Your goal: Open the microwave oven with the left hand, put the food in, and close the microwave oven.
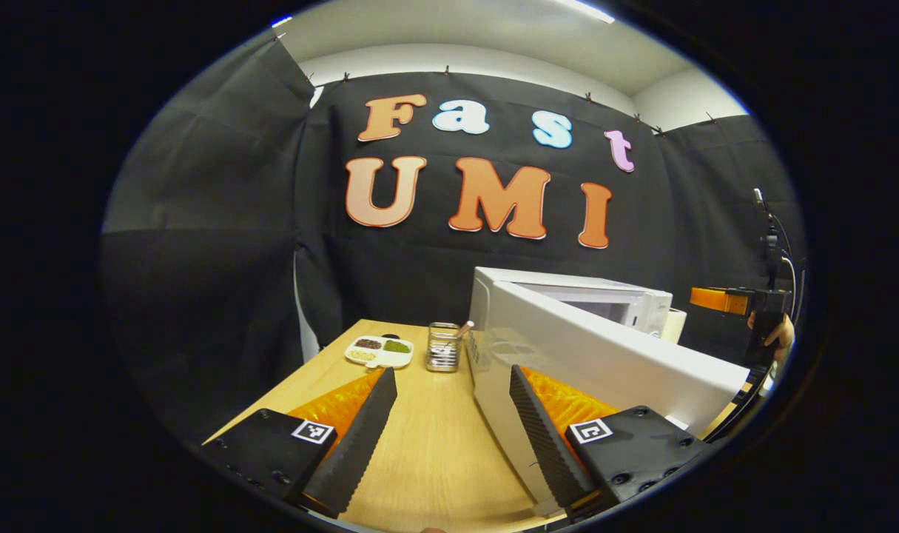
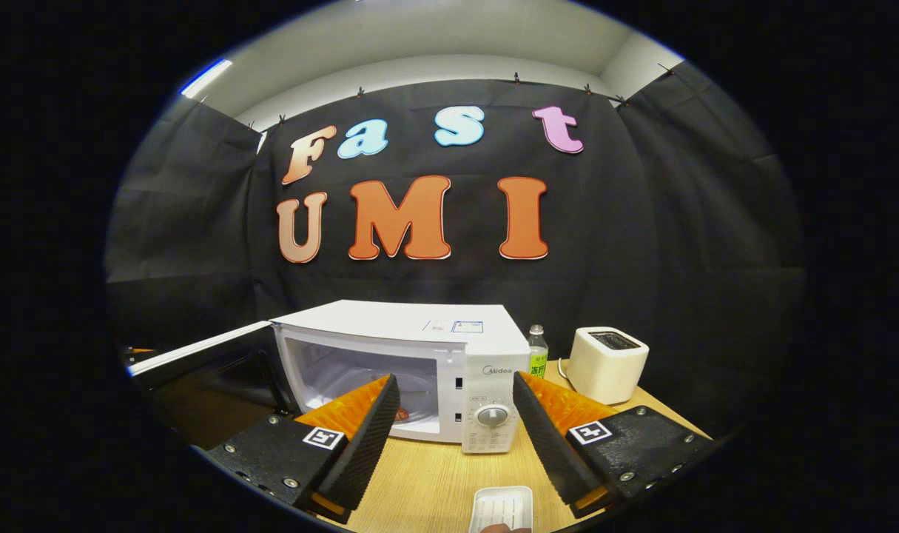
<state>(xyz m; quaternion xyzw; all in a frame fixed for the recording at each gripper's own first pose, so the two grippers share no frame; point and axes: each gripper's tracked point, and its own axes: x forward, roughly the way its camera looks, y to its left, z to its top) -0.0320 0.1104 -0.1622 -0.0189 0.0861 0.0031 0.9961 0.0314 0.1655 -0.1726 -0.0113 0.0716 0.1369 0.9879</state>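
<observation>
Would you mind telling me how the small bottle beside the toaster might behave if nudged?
The bottle stands tall and narrow, so it probably tips easily. Its round body would likely roll once down. It stands between microwave and toaster, which might stop it.

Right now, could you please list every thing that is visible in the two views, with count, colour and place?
microwave oven: one, white, on the table, door swung open
table: one, light wood
white tray: one, on the table in front of the microwave oven
divided plate: one, white, holding brown, green and pale food, far end of the table
metal holder: one, silver, beside the plate
bottle: one, clear with green label, right of the microwave oven
toaster: one, cream, right of the bottle
left gripper: open
right gripper: open
</observation>
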